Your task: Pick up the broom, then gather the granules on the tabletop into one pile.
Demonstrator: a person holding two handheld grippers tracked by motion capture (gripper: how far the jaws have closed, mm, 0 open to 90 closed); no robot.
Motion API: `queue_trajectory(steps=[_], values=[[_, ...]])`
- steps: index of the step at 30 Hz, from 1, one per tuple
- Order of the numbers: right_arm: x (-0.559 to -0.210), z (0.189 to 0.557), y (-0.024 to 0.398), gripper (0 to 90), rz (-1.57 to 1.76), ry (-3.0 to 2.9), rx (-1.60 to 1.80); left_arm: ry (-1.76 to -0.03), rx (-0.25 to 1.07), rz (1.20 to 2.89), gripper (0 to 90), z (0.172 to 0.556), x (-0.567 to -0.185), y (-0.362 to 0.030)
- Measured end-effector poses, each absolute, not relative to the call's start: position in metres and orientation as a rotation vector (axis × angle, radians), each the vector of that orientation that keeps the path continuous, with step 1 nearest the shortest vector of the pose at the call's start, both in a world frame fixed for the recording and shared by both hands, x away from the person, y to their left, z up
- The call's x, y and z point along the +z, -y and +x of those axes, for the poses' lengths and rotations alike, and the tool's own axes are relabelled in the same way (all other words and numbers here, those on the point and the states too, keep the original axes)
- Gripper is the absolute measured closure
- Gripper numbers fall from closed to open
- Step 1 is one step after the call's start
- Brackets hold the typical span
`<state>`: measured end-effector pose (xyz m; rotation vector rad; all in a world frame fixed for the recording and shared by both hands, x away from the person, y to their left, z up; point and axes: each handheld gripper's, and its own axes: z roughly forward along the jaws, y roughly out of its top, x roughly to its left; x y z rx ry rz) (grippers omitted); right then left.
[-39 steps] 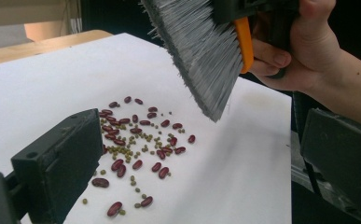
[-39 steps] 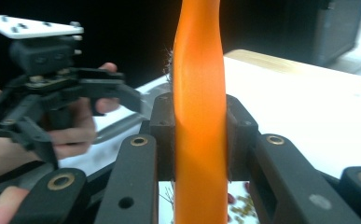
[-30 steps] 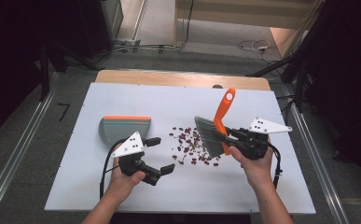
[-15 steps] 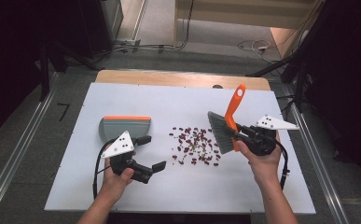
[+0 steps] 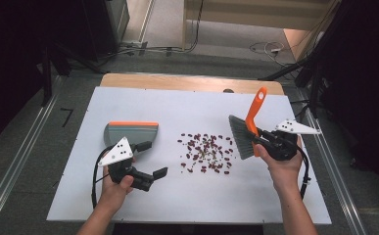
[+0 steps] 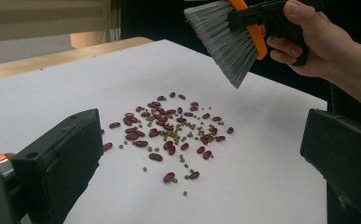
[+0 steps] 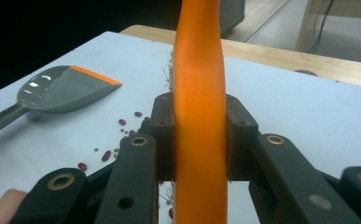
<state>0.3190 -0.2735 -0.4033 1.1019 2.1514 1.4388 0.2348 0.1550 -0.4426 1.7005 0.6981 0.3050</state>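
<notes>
A brush with an orange handle (image 5: 255, 108) and grey bristles (image 5: 240, 137) is tilted above the white table, right of a scatter of red and green beans (image 5: 205, 152). My right gripper (image 5: 258, 140) is shut on the brush handle (image 7: 199, 116), with a jaw pressed on each side. The bristles (image 6: 225, 42) hang clear of the beans (image 6: 169, 135). A grey dustpan with an orange lip (image 5: 130, 132) lies flat to the left of the beans. My left gripper (image 5: 153, 159) is open with nothing between its jaws, just in front of the dustpan, aimed at the beans (image 6: 201, 154).
The white tabletop (image 5: 128, 98) ends in a wooden strip (image 5: 187, 82) at the far side. Metal rails run along the floor on both sides. In the right gripper view the dustpan (image 7: 66, 91) lies at the left with its handle pointing left.
The right gripper has carried the brush to the right, off the bean pile. The left gripper has drifted left, closer to the dustpan. The beans and dustpan lie as before.
</notes>
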Motion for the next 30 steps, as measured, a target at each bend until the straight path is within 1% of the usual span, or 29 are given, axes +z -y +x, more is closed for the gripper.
queue_trajectory(steps=[8, 15, 22, 30], values=[[-0.399, 0.326, 0.280, 68.8, 1.139, -2.140, 1.316, -0.737, 0.331, 1.693, 0.0, 0.231, -0.442, -0.166], [-0.400, 0.342, 0.278, 68.8, 1.137, -2.171, 1.140, -0.741, 0.358, 1.701, 0.0, 0.223, -0.443, -0.173], [-0.405, 0.369, 0.256, 68.8, 1.092, -2.246, 0.915, -0.751, 0.369, 1.722, 0.0, 0.219, -0.449, -0.177], [-0.420, 0.394, 0.214, 68.8, 1.005, -2.302, 0.617, -0.768, 0.383, 1.709, 0.0, 0.218, -0.449, -0.183]])
